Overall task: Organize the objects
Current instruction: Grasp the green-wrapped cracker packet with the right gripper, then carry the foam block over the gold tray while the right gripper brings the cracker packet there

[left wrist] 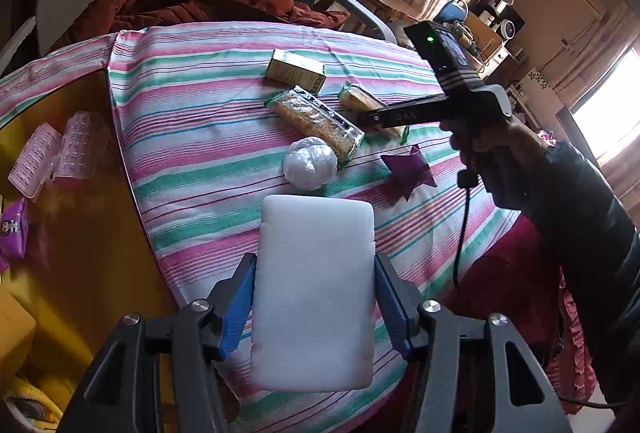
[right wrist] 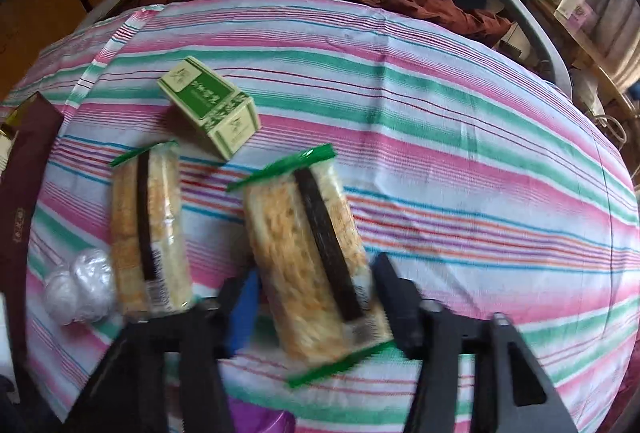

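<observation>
My left gripper (left wrist: 316,261) is shut on a white foam block (left wrist: 316,285), which is held upright above the near edge of the striped cloth (left wrist: 192,137). My right gripper (right wrist: 312,269) has a finger against each side of a green-sealed snack pack (right wrist: 304,245) and is shut on it. In the left wrist view the right gripper (left wrist: 368,119) covers that pack (left wrist: 352,97). A second snack pack (left wrist: 316,121) (right wrist: 148,233) lies to its left. A green box (left wrist: 296,69) (right wrist: 208,105) lies behind both packs. A crumpled white plastic bag (left wrist: 310,163) (right wrist: 80,285) rests in front of the second pack.
A purple star-shaped pouch (left wrist: 408,169) lies right of the bag. Pink hair rollers (left wrist: 60,153) and a purple packet (left wrist: 14,233) sit on the bare yellow table (left wrist: 88,253) at left. A rust-brown jacket (left wrist: 200,1) is heaped behind the cloth. A dark maroon booklet (right wrist: 24,193) lies at far left.
</observation>
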Demonstrator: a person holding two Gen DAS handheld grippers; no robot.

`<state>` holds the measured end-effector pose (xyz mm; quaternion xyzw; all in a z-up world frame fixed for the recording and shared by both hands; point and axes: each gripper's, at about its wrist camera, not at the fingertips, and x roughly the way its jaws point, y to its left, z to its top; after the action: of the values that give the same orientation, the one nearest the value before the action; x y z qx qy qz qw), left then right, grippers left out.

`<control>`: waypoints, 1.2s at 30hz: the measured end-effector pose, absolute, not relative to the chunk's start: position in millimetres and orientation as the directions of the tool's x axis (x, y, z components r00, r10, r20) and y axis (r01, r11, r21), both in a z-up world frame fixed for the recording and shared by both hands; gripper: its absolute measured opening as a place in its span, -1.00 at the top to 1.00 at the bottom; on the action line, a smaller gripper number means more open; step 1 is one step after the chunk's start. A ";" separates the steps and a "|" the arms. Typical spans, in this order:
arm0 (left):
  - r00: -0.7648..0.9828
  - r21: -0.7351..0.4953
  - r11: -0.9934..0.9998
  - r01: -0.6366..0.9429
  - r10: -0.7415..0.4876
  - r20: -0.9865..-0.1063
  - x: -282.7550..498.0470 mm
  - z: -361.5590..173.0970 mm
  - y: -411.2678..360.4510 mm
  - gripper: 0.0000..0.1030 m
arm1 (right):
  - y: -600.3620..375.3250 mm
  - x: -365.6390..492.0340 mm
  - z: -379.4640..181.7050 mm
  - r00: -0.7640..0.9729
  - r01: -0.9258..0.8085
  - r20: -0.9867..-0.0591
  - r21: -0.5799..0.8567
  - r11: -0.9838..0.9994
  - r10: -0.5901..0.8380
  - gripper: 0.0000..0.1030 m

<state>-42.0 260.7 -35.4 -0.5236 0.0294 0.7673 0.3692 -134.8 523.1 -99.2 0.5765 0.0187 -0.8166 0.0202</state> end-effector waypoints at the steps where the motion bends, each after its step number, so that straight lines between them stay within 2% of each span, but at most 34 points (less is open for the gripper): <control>1: -0.185 -0.340 -0.728 -0.595 0.535 -0.824 -41.3 -34.6 259.7 -0.12 | 521.6 -131.4 -98.8 -0.332 0.041 -0.943 -0.016 -0.999 0.001 0.14; 6: -0.248 -0.313 -0.744 -0.590 0.536 -0.807 -37.0 -19.4 249.2 -0.12 | 524.3 -118.3 -98.3 -0.351 -0.053 -0.936 -0.017 -0.998 0.035 0.14; 9: -0.299 -0.279 -0.757 -0.591 0.526 -0.796 -34.8 -9.1 242.5 -0.12 | 532.1 -116.2 -93.3 -0.362 -0.116 -0.926 -0.067 -0.991 0.105 0.15; 18: -0.446 -0.161 -0.793 -0.587 0.483 -0.754 -23.9 15.2 226.4 -0.12 | 526.0 -98.5 -35.7 -0.489 -0.207 -0.845 -0.126 -0.970 0.214 0.15; 25: -0.503 -0.127 -0.812 -0.570 0.467 -0.727 -15.3 24.8 211.4 -0.12 | 487.5 -69.6 6.5 -0.593 -0.179 -0.793 -0.038 -0.983 0.139 0.15; 36: -0.539 -0.150 -0.860 -0.488 0.432 -0.723 -13.3 21.7 163.3 -0.12 | 375.3 -52.1 10.6 -0.643 0.013 -0.759 0.125 -0.992 -0.104 0.15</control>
<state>-13.3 163.3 21.7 -0.4022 0.0348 0.8765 0.2623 -52.1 375.3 10.6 0.4215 -0.0542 -0.9046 0.0323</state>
